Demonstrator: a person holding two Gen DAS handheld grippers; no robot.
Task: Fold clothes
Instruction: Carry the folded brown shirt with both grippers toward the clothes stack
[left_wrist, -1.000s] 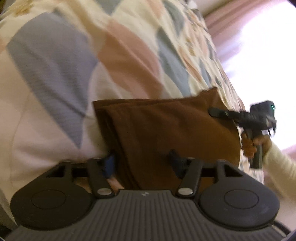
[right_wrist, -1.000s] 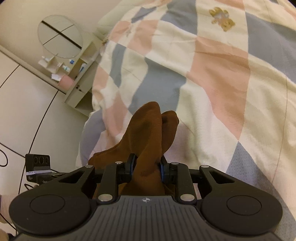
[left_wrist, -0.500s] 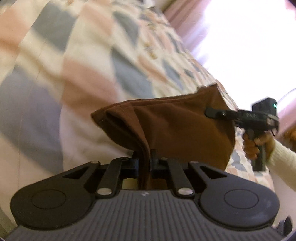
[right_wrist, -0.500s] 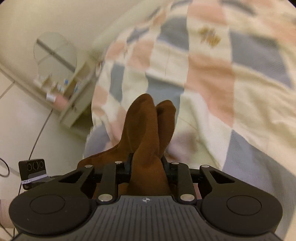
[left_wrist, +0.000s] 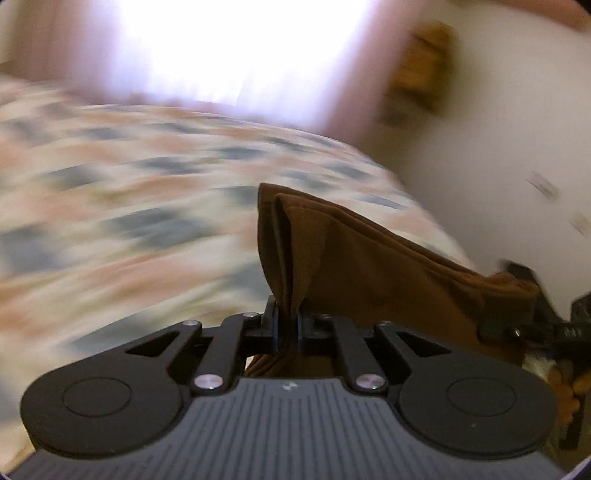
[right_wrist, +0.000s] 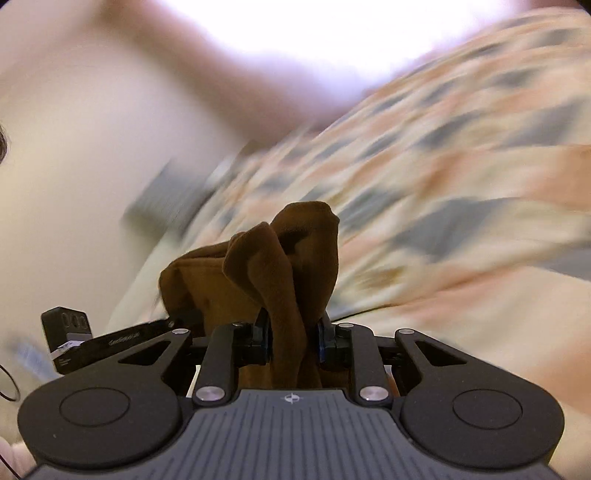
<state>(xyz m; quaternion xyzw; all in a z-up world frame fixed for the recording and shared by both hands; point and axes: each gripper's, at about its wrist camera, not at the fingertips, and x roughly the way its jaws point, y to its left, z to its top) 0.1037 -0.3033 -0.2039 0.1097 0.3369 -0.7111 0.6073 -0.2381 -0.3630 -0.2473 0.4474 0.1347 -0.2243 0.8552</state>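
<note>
Brown garment (left_wrist: 369, 273) is held clamped at opposite corners by left gripper (left_wrist: 287, 328) and right gripper (right_wrist: 293, 341) (quilted bed (left_wrist: 129, 206) blurred beneath), presumably for carrying its fold flat.

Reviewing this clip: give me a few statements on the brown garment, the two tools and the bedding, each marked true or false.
1. The left tool is shut on the brown garment. True.
2. The right tool is empty. False: it grips bunched brown cloth.
3. The garment lies flat on the quilt. False: it hangs between both tools.
4. The quilt is plain white. False: it is patterned in pink, blue and cream.
5. The right tool shows in the left wrist view. True.
</note>
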